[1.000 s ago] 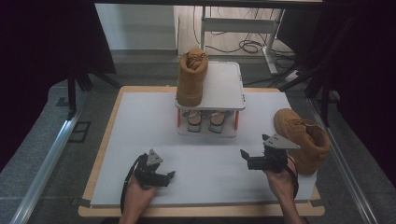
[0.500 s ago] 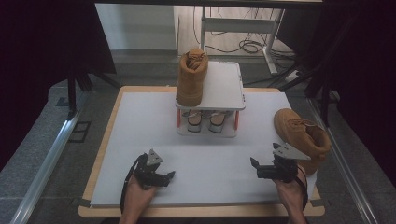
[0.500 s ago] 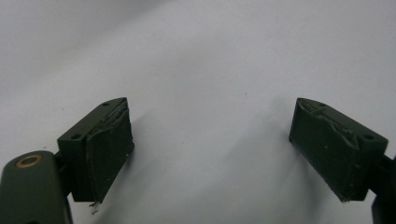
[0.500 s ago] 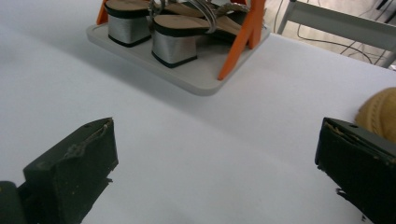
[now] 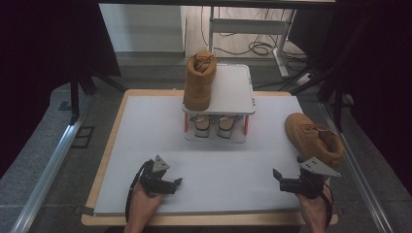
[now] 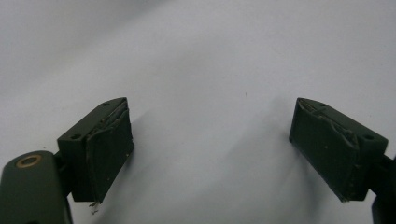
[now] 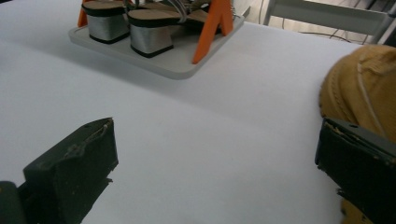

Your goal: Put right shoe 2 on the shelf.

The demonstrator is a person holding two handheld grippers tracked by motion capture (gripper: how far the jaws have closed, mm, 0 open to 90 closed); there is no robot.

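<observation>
- The right gripper (image 5: 281, 180) rests low at the table's (image 5: 145, 145) near right corner, jaws wide apart and empty; the boot (image 5: 313, 138) lies on its side just beside it, toe pointing away from the person.
- The left gripper (image 5: 171, 183) sits at the near left, jaws also apart, with only bare table between them in the left gripper view.
- A second boot (image 5: 199, 80) stands upright on the rack (image 5: 233, 92); sandals (image 5: 214, 124) fill the shelf below.
- Risk: the lying boot is close to the table's right edge, so a sideways nudge from the right gripper could push it off.
- Risk: soft leather may fold under a pinch at the collar, letting the heavy sole swing and slip.
- Risk: set down carelessly, it could knock its upright partner or tip the rack.
</observation>
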